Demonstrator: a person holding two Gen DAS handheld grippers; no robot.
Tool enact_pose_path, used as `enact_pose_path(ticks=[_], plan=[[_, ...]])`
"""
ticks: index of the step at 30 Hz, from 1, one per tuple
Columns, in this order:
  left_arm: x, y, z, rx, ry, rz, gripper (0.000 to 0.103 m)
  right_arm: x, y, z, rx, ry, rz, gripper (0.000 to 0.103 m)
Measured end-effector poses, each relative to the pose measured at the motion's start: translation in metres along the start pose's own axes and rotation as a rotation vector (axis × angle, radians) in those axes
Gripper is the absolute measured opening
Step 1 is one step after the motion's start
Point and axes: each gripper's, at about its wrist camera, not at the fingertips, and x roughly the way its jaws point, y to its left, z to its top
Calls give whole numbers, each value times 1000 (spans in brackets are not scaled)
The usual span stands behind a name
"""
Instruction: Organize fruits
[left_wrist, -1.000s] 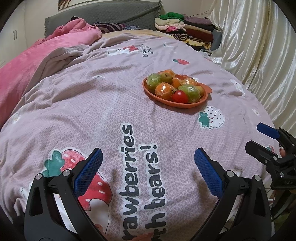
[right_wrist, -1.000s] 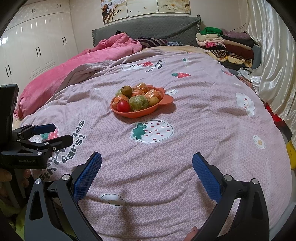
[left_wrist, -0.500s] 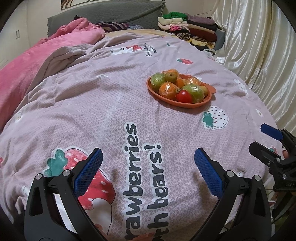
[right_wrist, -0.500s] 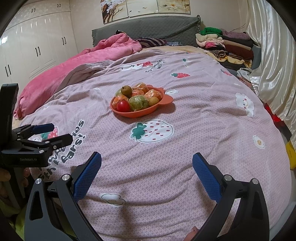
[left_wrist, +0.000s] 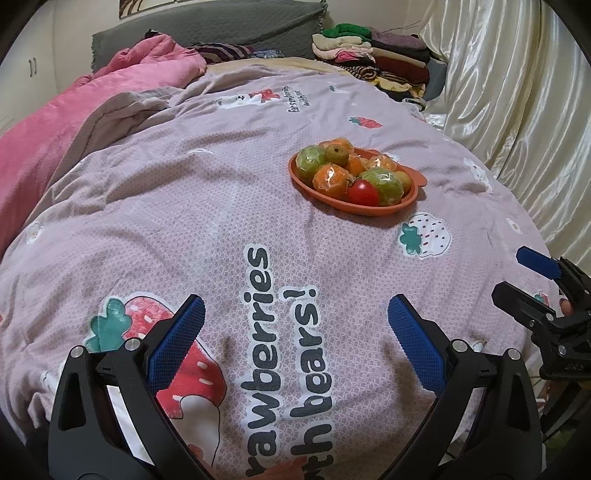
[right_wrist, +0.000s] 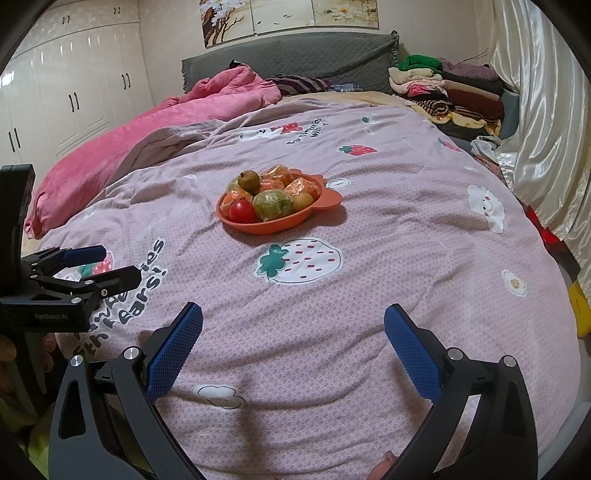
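An orange plate (left_wrist: 413, 194) (right_wrist: 325, 199) rests on the pink bedspread, piled with fruit: a red tomato (left_wrist: 364, 192) (right_wrist: 242, 211), wrapped green fruits (left_wrist: 382, 184) (right_wrist: 272, 204), wrapped oranges (left_wrist: 330, 179) (right_wrist: 303, 187) and a brownish pear (left_wrist: 336, 154) (right_wrist: 248, 180). My left gripper (left_wrist: 295, 341) (right_wrist: 101, 264) hovers open over the near bedspread, well short of the plate, with nothing between its fingers. My right gripper (right_wrist: 293, 345) (left_wrist: 521, 275) is open too and empty, at the bed's near right side.
A pink quilt (right_wrist: 155, 133) lies bunched along the left. Folded clothes (right_wrist: 443, 88) are stacked at the far right by a shiny curtain (right_wrist: 546, 122). White wardrobe doors (right_wrist: 66, 92) stand at left. A grey headboard (right_wrist: 295, 55) is at the back.
The left gripper has drifted slightly left, so the plate sits a little further right in its view. The right gripper has barely moved. Both stay open.
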Motion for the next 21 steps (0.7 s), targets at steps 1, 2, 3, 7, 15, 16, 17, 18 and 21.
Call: enact_pose_path(ticks=[1,2,3,7,15,16,17,18,21], plan=[[1,1,0,-3,5,3,93,0,-1,0,1,1,0,98],[2,1,0,-6,11,11,93,1,-1,0,1,3,0,98],[4,1,1,-11,18,34,93,2,-2,-1,2,4,-1,98],[10,4,2,-22,44,48,93,5,-5,-1,11,9,-1,98],[4,32,37,-112,-46,25,93,21,-55,17,92,-4,-65,98],[11,41,47,-104,-35,62,93,27,-71,25,118,-3,-86,98],[19,50,55,-90,-19,85,93,34,-87,33,135,6,-100,98],[30,59,64,-79,0,130,93,44,-104,41,150,19,-128,98],[68,84,87,-46,51,181,93,82,-154,62,184,66,-211,98]])
